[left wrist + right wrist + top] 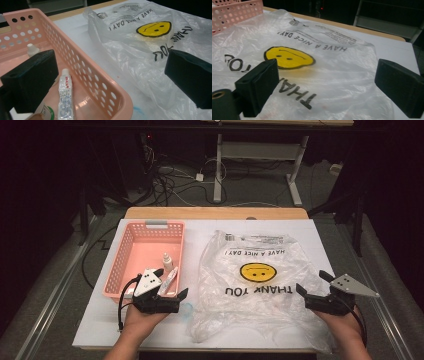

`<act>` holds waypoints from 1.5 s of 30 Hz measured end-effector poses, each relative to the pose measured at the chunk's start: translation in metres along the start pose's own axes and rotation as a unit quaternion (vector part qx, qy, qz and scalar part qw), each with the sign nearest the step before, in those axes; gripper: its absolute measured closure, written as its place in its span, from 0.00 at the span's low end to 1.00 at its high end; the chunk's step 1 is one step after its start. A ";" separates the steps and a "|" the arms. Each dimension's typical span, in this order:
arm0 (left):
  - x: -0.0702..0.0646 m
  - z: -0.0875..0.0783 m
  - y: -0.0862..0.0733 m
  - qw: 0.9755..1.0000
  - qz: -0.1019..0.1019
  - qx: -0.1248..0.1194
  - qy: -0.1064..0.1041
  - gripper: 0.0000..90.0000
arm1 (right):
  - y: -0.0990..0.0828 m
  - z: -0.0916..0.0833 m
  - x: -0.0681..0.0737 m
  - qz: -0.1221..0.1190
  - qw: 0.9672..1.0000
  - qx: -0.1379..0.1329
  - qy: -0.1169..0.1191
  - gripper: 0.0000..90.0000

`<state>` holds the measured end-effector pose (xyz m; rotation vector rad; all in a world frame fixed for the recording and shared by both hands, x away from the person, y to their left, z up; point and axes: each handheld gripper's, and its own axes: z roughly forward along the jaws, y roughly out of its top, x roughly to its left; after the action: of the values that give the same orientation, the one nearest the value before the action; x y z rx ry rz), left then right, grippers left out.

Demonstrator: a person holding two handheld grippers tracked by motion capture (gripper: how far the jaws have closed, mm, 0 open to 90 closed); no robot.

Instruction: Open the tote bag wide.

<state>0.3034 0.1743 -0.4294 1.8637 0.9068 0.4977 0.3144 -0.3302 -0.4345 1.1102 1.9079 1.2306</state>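
A pink perforated basket [131,251] sits on the left half of the white table. Inside it lie a small white bottle [167,261] and a white tube [169,281]. A clear plastic bag [257,272] with a yellow smiley and "THANK YOU" print is spread flat on the right half. My left gripper [171,282] is open over the basket's near right corner. In the left gripper view its jaws straddle the basket wall [82,60], with the tube [65,97] and bottle [32,48] beside the left jaw. My right gripper [312,282] is open at the bag's right edge, empty, with the bag [312,57] under it.
The white table top [100,320] ends close in front of both hands, and its wooden far edge [215,213] lies beyond the bag. A faint blue mark [186,310] sits by the bag's near left corner. Cables and desk legs [218,175] stand on the floor behind.
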 end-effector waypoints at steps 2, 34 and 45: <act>0.000 0.000 0.000 1.000 -0.001 0.000 0.000 0.00 | -0.001 0.000 -0.003 0.004 1.000 0.004 -0.005 0.10; 0.000 -0.025 -0.009 0.999 0.000 0.024 0.027 0.00 | -0.039 0.015 -0.058 0.078 0.982 0.168 -0.046 0.74; 0.007 -0.027 -0.010 0.999 -0.025 0.024 0.025 0.00 | -0.038 0.010 -0.057 0.075 0.984 0.155 -0.041 1.00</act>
<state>0.2861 0.1984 -0.4269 1.8737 1.0042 0.4979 0.3374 -0.3845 -0.4709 1.4657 2.0287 0.9678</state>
